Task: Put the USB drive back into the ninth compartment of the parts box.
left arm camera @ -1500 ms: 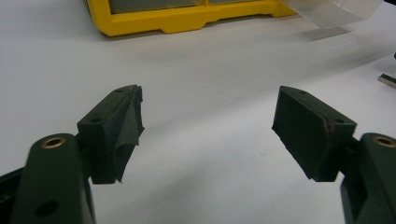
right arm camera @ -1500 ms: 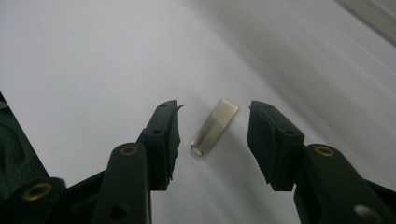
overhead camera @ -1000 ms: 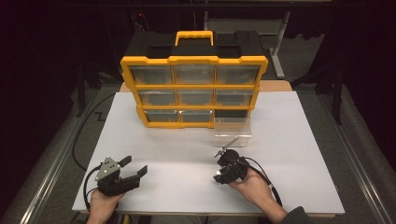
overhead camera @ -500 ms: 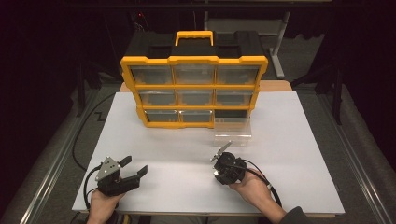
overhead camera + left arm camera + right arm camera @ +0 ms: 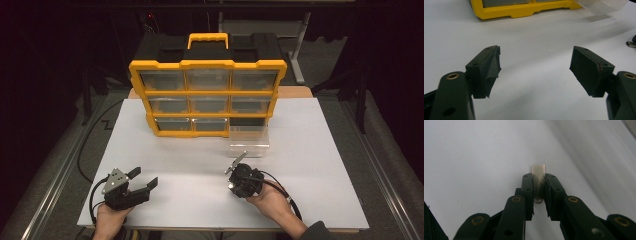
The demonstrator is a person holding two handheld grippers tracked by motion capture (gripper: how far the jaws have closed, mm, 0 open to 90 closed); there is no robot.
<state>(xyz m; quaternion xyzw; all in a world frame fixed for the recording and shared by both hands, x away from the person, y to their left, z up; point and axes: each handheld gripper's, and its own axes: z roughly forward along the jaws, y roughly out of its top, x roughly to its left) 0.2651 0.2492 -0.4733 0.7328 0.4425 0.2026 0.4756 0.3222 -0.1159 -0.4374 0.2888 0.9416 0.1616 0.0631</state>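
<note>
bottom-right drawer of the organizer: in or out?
Out. The clear drawer sits on the table before the organizer, whose bottom-right slot is dark.

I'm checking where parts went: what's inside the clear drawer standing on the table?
The clear drawer in front of the organizer looks empty; glare may hide small parts.

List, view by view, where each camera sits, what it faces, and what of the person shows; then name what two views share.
High view: above the person's side, looking forward and down on the white table and yellow drawer cabinet; both forearms and hands enter from below.
Left gripper view: rides the left gripper, looking along its wide-apart jaws toward the cabinet's base.
Right gripper view: rides the right gripper, facing the table, jaws shut on a small metal piece.
Shared: the high and left gripper views both show the clear drawer pulled out onto the table.
</note>
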